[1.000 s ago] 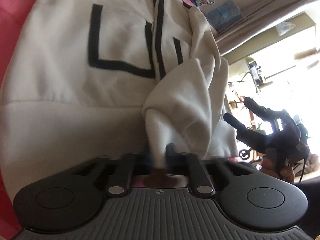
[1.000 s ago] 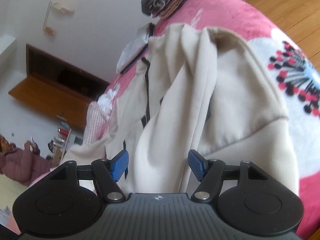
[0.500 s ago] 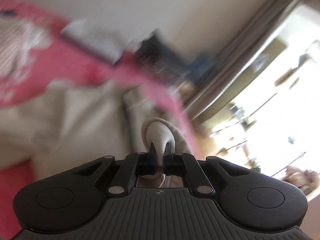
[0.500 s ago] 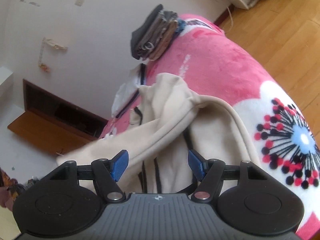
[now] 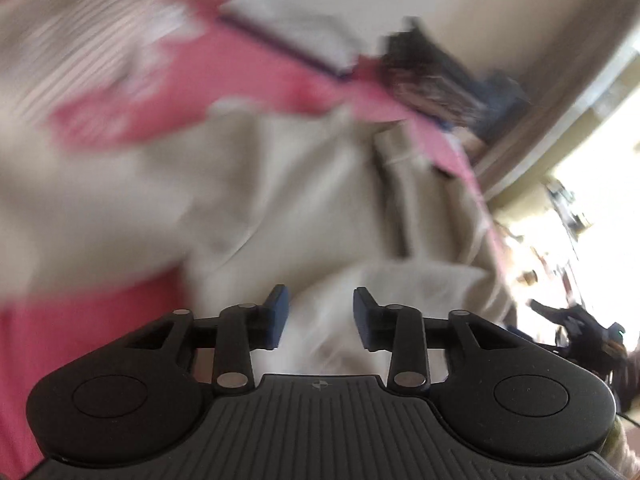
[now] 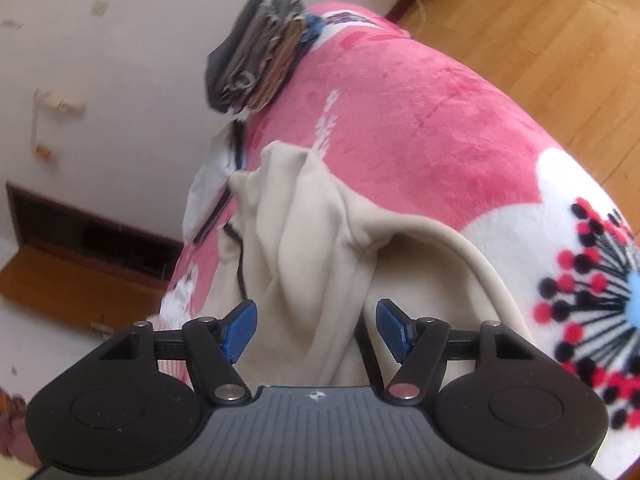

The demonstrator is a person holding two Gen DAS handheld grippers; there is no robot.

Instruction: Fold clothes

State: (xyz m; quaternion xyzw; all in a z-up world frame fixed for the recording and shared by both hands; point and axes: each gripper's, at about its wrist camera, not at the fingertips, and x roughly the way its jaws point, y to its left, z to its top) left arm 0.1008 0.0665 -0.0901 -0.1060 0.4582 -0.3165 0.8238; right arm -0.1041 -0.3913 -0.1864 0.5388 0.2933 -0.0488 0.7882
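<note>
My left claw (image 5: 318,316) points down over the cream fleece zip jacket with dark trim (image 5: 280,200), and its jaws are opening: the blue pads (image 5: 278,314) stand apart with pale cloth lying in the gap between them, not pressed by either pad. The left wrist view is smeared by blur, so finer folds in that cloth cannot be made out. My right claw (image 6: 316,328) has its jaws well apart, blue pads (image 6: 239,330) clear on both sides; a bunched ridge of the same jacket (image 6: 312,248) lies below and between them, and neither pad touches it. The jacket lies crumpled on the bed, on a pink plush blanket with white flower shapes and red and black dots (image 6: 420,120). In the right wrist view the garment is heaped into long folds running away from the claw, with a rounded cream edge curving off to the right and a dark trim line showing along its left side. Beyond the jacket, at the far edge of the blanket against the pale wall (image 6: 120,60), a stack of folded dark and brown clothes (image 6: 256,52) rests apart from the jacket. Wooden plank flooring (image 6: 540,32) shows past the bed at the upper right of that view. My right claw appears dimly at the right edge of the left wrist view, too blurred to read.
</note>
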